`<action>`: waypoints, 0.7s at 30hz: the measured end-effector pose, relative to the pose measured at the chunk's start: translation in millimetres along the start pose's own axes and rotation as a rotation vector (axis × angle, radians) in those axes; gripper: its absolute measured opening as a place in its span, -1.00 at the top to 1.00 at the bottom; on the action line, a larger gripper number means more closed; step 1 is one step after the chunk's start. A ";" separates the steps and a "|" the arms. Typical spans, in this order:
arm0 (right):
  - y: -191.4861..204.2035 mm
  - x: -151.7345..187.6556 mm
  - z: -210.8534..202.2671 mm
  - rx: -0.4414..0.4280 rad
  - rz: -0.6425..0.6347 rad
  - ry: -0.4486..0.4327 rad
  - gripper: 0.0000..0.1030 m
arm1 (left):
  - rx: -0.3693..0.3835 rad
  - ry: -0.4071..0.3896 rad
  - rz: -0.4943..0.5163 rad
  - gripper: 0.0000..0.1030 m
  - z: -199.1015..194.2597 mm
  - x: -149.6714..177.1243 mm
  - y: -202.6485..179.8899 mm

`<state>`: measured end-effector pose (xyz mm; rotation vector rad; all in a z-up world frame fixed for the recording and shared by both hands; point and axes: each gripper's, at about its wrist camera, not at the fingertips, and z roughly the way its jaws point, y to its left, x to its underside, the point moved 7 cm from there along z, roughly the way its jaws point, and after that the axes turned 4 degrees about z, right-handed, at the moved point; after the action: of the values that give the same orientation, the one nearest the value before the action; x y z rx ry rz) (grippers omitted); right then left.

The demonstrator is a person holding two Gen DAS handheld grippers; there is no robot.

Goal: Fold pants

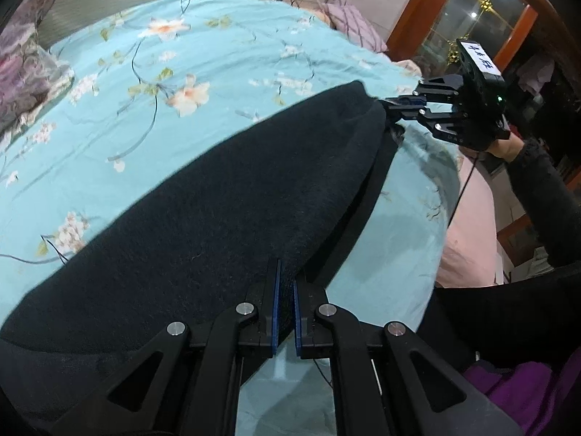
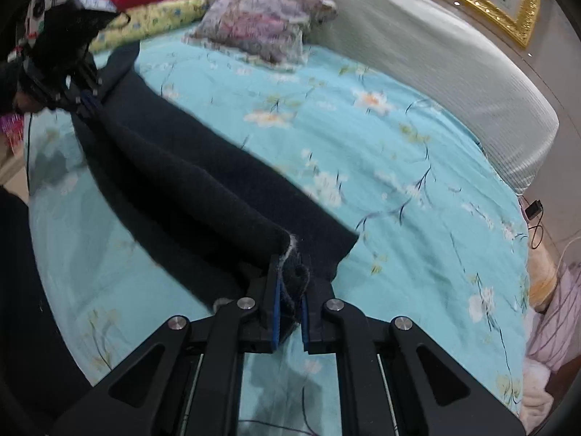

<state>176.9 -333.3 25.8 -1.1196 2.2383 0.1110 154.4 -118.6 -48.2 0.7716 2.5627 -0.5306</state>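
Dark navy fleece pants [image 1: 203,218] are stretched in the air over the bed between my two grippers. My left gripper [image 1: 286,283] is shut on one end of the pants, with fabric pinched between its blue pads. My right gripper [image 2: 290,287] is shut on the other end, where a bit of white lining shows. In the left wrist view the right gripper [image 1: 395,107] grips the far end of the pants. In the right wrist view the left gripper [image 2: 85,100] holds the far end of the pants [image 2: 189,181].
The bed is covered by a turquoise floral quilt [image 1: 181,72]. A purple patterned pillow [image 2: 258,29] and yellow and red bedding [image 2: 152,0] lie at the head, by a white headboard [image 2: 454,72]. Pink bedding [image 1: 468,239] hangs at the bed's edge. A wooden cabinet [image 1: 483,11] stands beyond.
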 end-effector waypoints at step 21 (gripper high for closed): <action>33.9 -9.4 -50.8 -0.100 0.272 -0.117 0.09 | 0.031 -0.080 -0.131 0.23 -15.4 39.1 -0.2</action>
<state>130.5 -322.4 65.2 -0.8296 2.2886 0.3946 120.3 -94.7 -54.0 0.5833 2.5480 -0.6306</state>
